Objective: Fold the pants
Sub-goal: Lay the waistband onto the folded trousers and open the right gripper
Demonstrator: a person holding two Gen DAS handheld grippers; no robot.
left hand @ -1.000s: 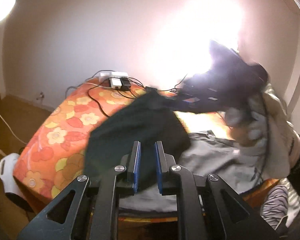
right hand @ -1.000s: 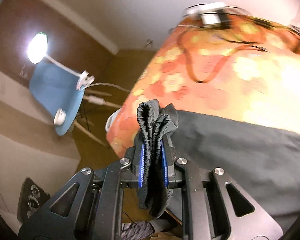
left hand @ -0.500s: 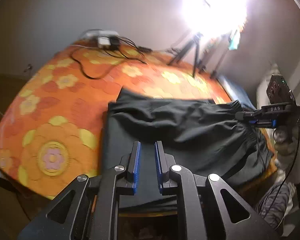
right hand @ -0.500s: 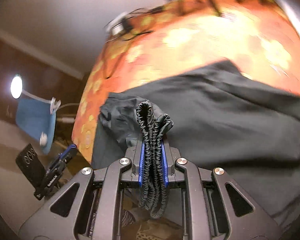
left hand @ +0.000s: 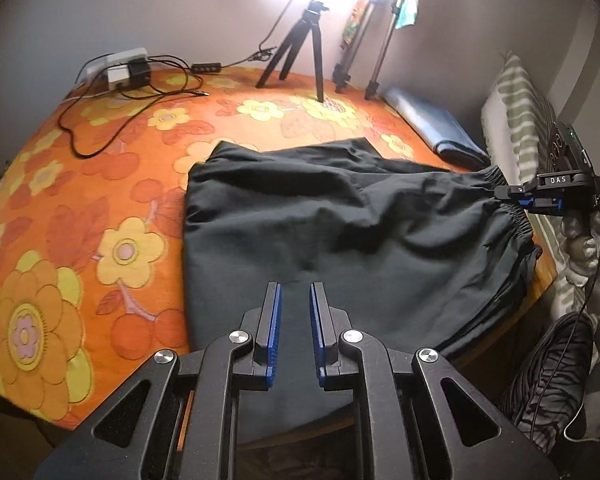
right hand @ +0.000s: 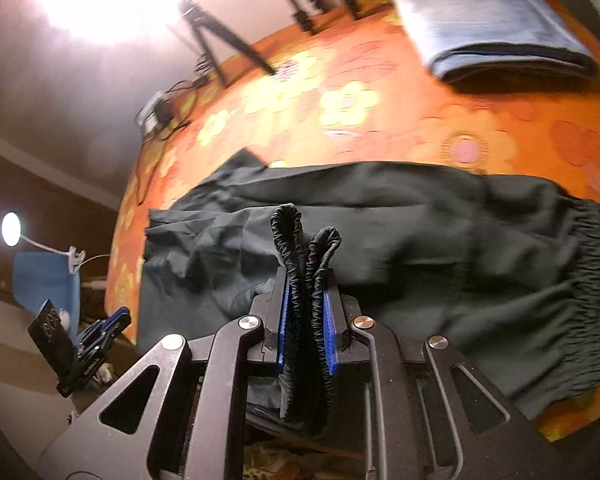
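Note:
Black pants (left hand: 340,232) lie spread across the orange flowered bed cover (left hand: 80,200), waistband at the right edge. My left gripper (left hand: 294,300) hovers over the near edge of the pants, jaws slightly apart and holding nothing. My right gripper (right hand: 305,284) is shut on the gathered elastic waistband (right hand: 304,240), which sticks up between the blue pads. It also shows in the left wrist view (left hand: 520,198), clamping the waistband at the bed's right side. The left gripper shows in the right wrist view (right hand: 100,328), off the bed's left edge.
A folded blue cloth (left hand: 432,128) lies at the far right of the bed. Tripods (left hand: 300,52) stand at the back under a bright lamp. A power strip with cables (left hand: 120,68) lies at the back left. A striped pillow (left hand: 520,120) sits on the right.
The pants have been swung down from the air and laid flat across the bed. My right gripper moved right, still holding the waistband. My left gripper stays empty.

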